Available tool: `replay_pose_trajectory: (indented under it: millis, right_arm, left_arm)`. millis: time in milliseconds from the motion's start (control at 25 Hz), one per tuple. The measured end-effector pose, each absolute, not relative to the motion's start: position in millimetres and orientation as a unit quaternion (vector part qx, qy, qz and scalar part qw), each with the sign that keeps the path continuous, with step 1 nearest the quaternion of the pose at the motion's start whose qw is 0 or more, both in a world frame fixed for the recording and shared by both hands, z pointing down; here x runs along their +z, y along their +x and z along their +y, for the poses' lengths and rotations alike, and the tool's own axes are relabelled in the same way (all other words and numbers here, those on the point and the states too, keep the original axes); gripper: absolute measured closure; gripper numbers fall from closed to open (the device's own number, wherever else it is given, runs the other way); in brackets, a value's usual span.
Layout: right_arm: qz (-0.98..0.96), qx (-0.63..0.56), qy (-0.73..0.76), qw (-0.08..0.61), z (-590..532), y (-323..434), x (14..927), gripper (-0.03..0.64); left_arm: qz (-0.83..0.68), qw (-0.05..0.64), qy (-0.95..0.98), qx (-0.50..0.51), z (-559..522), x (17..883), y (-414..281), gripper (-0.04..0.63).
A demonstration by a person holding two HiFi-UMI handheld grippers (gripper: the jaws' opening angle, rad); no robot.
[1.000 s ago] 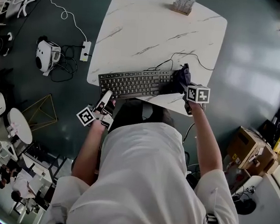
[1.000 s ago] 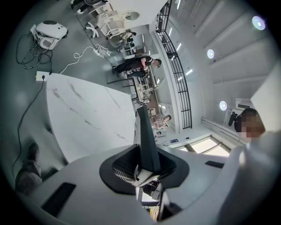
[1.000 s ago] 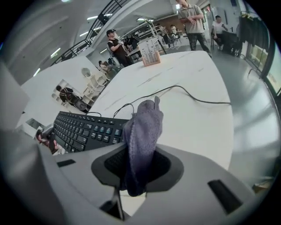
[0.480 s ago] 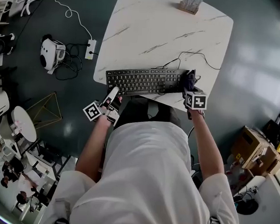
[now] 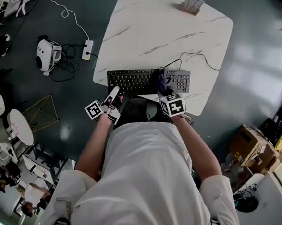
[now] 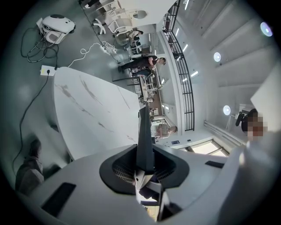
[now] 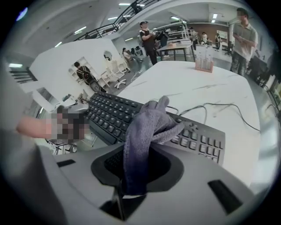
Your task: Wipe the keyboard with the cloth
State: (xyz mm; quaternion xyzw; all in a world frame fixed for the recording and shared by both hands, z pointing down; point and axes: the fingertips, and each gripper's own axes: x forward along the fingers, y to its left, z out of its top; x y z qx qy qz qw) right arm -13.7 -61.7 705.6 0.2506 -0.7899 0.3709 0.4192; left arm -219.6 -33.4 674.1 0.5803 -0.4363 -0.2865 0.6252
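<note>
The right gripper [image 5: 162, 90] is clamping its jaws on the grey cloth [image 7: 147, 127], which is bunching up between them and hanging forward onto the black keyboard [image 5: 133, 79]. The cloth is touching the keys around the gap between the main block and the number pad. The keyboard is lying along the near edge of the white marbled table [image 5: 151, 28], with its thin black cable [image 5: 193, 55] looping across the tabletop behind it. The left gripper [image 5: 112, 94] is sitting at the keyboard's near left corner, its jaws pressed together with nothing showing between them. At the far end of the table a small holder [image 5: 192, 5] is standing well apart from the keyboard and carrying a few pale upright pieces, too small to identify. On the floor to the right, cardboard boxes [image 5: 251, 148] are standing together; what is lying inside them cannot be made out.
</note>
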Motion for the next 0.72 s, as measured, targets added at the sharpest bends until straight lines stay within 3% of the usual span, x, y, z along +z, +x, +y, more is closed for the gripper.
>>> replay_pose_trajectory:
  millis: [480, 720]
  right_arm:
    - [-0.830, 0.395, 0.106, 0.379, -12.4, -131.3, 677.9, 0.511]
    - [-0.823, 0.412, 0.104, 0.378, 4.3, -124.3, 679.2, 0.511]
  left_arm:
    - [-0.433, 0.647, 0.561, -0.281, -30.4, 703.3, -223.8, 0.515]
    - [-0.431, 0.657, 0.557, -0.268, -27.0, 722.0, -224.3, 0.515]
